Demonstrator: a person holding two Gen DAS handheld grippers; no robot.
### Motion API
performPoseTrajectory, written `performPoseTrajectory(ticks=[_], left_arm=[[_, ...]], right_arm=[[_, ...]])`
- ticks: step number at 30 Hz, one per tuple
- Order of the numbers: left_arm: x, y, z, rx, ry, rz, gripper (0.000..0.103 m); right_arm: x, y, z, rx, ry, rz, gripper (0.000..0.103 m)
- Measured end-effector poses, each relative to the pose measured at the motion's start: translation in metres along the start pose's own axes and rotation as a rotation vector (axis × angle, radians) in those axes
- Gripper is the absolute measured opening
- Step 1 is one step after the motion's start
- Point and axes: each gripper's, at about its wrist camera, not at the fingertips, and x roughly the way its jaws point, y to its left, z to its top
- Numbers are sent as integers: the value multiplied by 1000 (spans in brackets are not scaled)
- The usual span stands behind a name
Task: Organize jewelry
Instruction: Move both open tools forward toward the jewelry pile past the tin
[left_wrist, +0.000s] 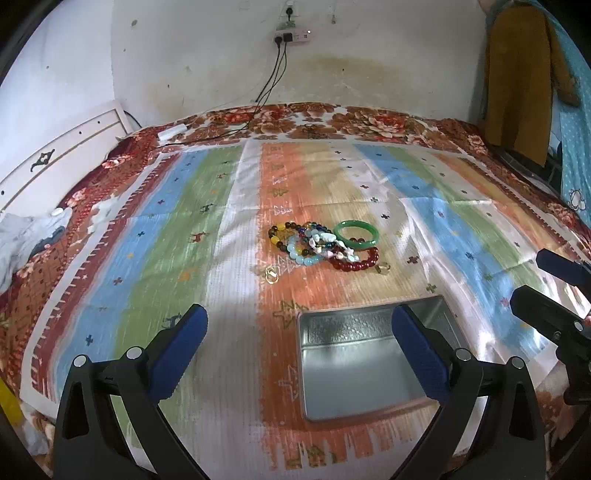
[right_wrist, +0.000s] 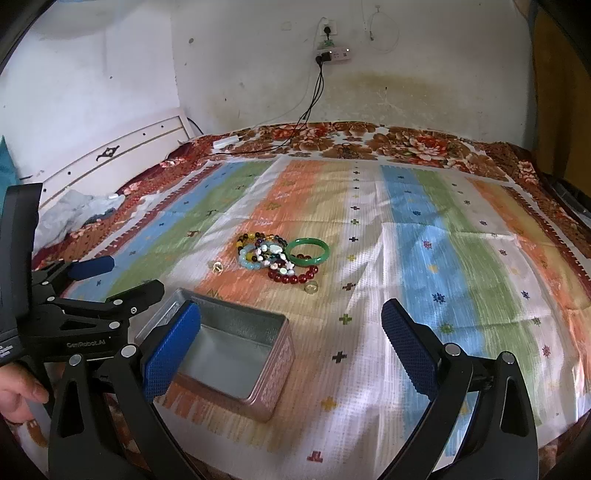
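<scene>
Both tools gaping wide, empty: left tool (left_wrist: 299, 343), right tool (right_wrist: 291, 343). Right is facing green bangle (right_wrist: 307, 252) at 12 o'clock; approaching low, pinching rim, w/ tin (right_wrist: 236, 354) at 8.

The striped cloth (right_wrist: 424, 258) lies bare to the right of the bracelet pile (right_wrist: 280, 258) and between the pile and the open tin box (right_wrist: 229, 350), leaving room to come in from the front or right. The box sits near the pile's front left. A small ring (right_wrist: 312, 287) and a gold ring (right_wrist: 217, 266) lie just beside the heap, and the left gripper (right_wrist: 122, 277) hangs over the box's left side
</scene>
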Motion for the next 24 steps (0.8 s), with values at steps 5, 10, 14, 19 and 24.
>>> performPoseTrajectory(ticks=[5, 10, 14, 19, 24], left_arm=[[8, 3, 6, -10, 11, 1, 97], [17, 5, 18, -8, 6, 13, 97], [23, 6, 25, -7, 7, 21, 97], [34, 5, 32, 10, 21, 28, 97], [47, 6, 43, 40, 37, 38, 97]], right_arm=[[9, -5, 7, 1, 11, 6, 99], [20, -11, 16, 21, 26, 29, 99], [28, -11, 21, -13, 22, 8, 99], [41, -13, 28, -24, 38, 7, 99], [55, -18, 37, -21, 62, 12, 99]])
